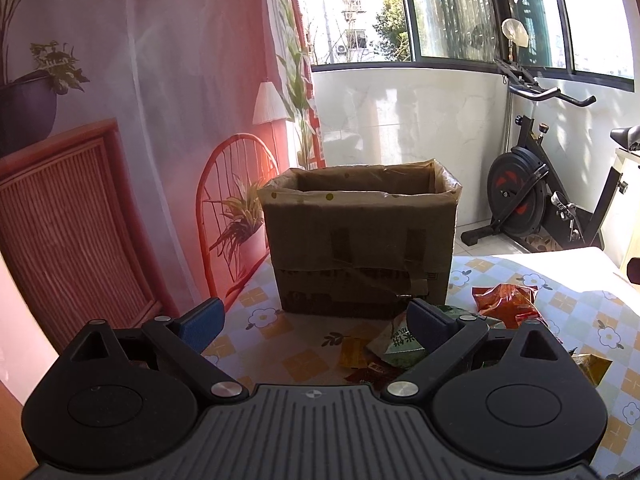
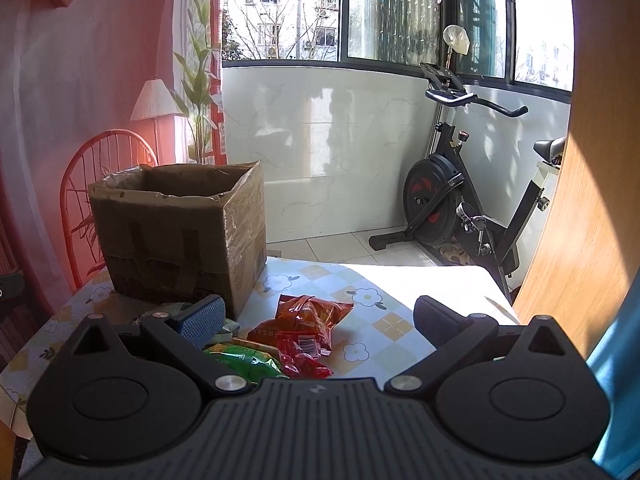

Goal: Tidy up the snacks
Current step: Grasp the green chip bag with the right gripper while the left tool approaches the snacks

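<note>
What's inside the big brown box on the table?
The cardboard box is open at the top, and only the upper inner walls and a crinkly plastic liner at the rim show. Its bottom is hidden by the front wall, so any snacks inside cannot be seen.

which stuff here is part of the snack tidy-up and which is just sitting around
Part of the job:
- cardboard box, open-topped
- red snack packets
- green snack packet
- left gripper and right gripper, fingers apart, empty

Just around:
- exercise bike
- floral tablecloth
- red chair
</note>
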